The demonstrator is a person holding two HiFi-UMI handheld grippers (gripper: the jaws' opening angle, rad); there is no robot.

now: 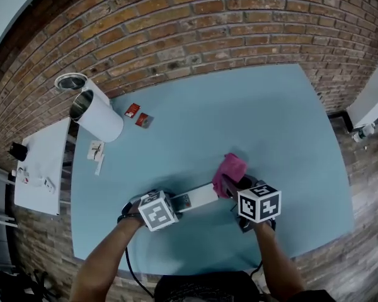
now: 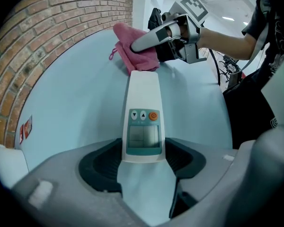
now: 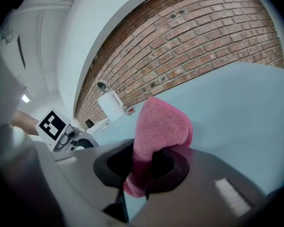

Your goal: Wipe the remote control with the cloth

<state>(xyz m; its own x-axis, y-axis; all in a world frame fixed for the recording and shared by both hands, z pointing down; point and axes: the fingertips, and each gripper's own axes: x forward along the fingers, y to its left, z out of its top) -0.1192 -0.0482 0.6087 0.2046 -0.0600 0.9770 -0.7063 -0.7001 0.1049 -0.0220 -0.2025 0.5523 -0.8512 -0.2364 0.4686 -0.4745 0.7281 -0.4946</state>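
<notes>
A white remote control (image 1: 198, 198) with a small screen and an orange button (image 2: 153, 116) lies on the blue table (image 1: 239, 118). My left gripper (image 2: 143, 162) points steeply down and is shut on the remote's near end (image 2: 143, 112). In the head view this left gripper (image 1: 175, 204) is at the remote's left end. My right gripper (image 3: 144, 167) is shut on a pink cloth (image 3: 161, 131). The cloth (image 1: 230, 170) rests bunched over the remote's far end, where the right gripper (image 1: 232, 186) holds it. In the left gripper view the cloth (image 2: 132, 51) covers the remote's tip.
A white cylindrical container (image 1: 97, 115) stands at the table's back left, with a round lid (image 1: 70, 81) behind it. Small red packets (image 1: 138, 115) and white cards (image 1: 96, 151) lie near it. A white side shelf (image 1: 41, 165) is left of the table. Brick wall behind.
</notes>
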